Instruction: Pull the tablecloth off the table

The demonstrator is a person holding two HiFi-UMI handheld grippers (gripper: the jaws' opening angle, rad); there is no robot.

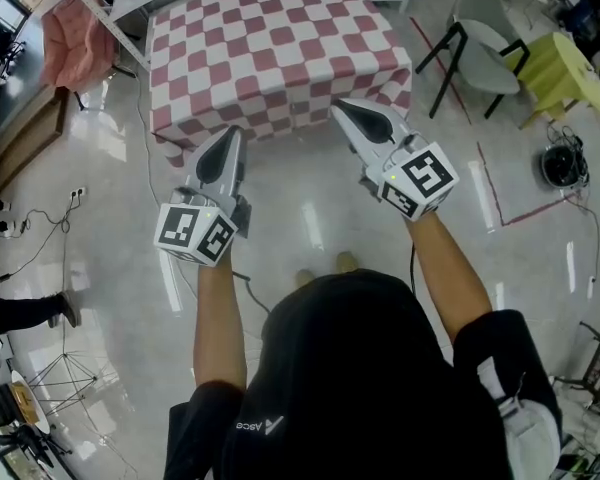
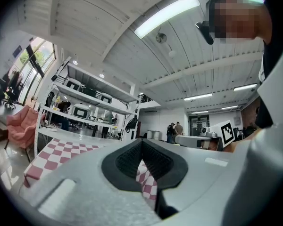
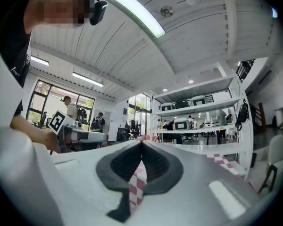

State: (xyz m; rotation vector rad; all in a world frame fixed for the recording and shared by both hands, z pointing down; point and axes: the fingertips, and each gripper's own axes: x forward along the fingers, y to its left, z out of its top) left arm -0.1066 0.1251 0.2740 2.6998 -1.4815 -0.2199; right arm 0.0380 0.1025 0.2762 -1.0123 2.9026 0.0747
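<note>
A red-and-white checked tablecloth covers a table ahead of me and hangs over its near edge. My left gripper reaches the hanging hem near the left corner, and my right gripper meets the hem further right. Both point roughly level at the cloth. In the left gripper view the jaws are shut, with a strip of checked cloth caught in the gap behind the pads. The right gripper is shut the same way on a fold of cloth. The tabletop under the cloth is hidden.
A grey chair and a yellow stool stand right of the table, a pink armchair to its left. Cables and a black round device lie on the glossy floor. White shelving stands behind the table.
</note>
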